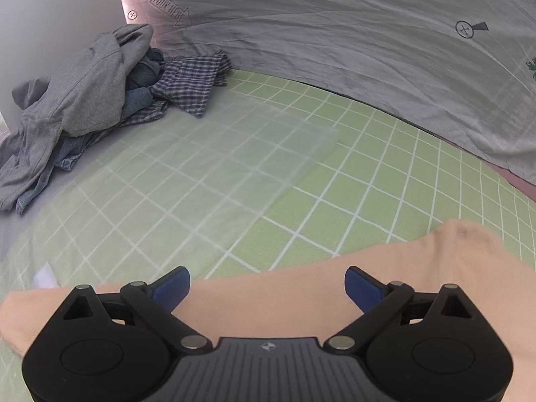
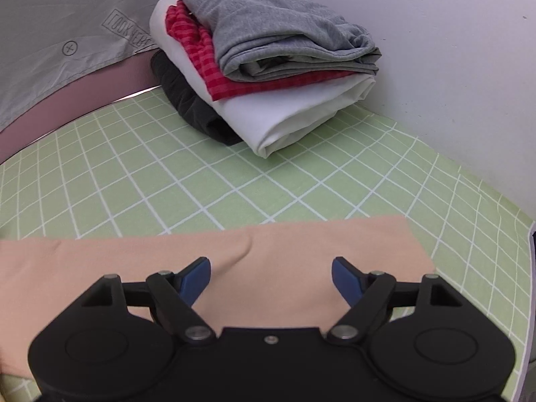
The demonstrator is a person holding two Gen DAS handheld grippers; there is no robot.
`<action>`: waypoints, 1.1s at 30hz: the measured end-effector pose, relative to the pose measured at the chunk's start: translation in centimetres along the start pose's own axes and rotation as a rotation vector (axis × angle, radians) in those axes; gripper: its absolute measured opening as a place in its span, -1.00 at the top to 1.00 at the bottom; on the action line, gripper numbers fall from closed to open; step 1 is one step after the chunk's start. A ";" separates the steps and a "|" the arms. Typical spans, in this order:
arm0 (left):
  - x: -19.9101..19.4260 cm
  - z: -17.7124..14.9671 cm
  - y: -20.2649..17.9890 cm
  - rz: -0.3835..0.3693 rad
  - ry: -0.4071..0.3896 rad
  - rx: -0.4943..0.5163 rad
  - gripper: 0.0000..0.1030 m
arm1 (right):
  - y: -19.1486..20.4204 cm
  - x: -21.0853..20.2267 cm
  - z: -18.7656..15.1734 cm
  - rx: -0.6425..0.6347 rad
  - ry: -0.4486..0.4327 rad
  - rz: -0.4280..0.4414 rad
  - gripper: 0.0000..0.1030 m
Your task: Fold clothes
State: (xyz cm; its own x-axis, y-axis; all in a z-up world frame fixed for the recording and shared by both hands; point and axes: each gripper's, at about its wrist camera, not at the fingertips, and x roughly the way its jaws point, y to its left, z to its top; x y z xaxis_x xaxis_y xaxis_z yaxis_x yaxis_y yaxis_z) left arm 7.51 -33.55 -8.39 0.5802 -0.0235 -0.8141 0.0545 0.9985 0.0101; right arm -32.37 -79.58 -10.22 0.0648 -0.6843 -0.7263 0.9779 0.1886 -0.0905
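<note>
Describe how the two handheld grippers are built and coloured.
Both look alike. The left gripper has a matte black body with two round housings, black linkage arms joined by silver pivot pins, and blue fingers; its centre plate is ribbed grey with a small logo. The right gripper matches, but its centre plate is plain black with one screw. No cables, hands or sleeves show.

A staged laundry-folding table: green checked cloth (image 1: 385,174), printed backdrop sheet (image 1: 335,50).
</note>
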 end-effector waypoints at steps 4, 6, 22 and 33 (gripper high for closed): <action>-0.8 -2.7 1.8 -0.035 0.054 -0.007 -0.90 | 1.6 -3.2 -2.4 -0.034 0.023 0.091 -0.56; -1.1 -4.0 2.3 -0.060 0.078 0.008 -0.90 | 2.5 -4.9 -3.6 -0.059 0.030 0.137 -0.56; -4.9 -5.6 11.3 -0.069 0.023 0.067 -0.90 | 7.5 -15.5 -11.2 -0.194 0.039 0.283 -0.61; -3.1 -5.2 23.0 0.097 0.068 -0.091 -0.90 | 9.1 -17.8 -14.8 -0.182 0.083 0.290 -0.63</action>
State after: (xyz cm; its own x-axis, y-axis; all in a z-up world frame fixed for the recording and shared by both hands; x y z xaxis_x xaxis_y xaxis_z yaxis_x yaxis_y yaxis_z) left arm 2.71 -10.22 -8.64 0.5225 0.0736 -0.8495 -0.0749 0.9964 0.0403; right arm -27.58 -55.27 -8.18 0.3105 -0.5256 -0.7920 0.8695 0.4938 0.0132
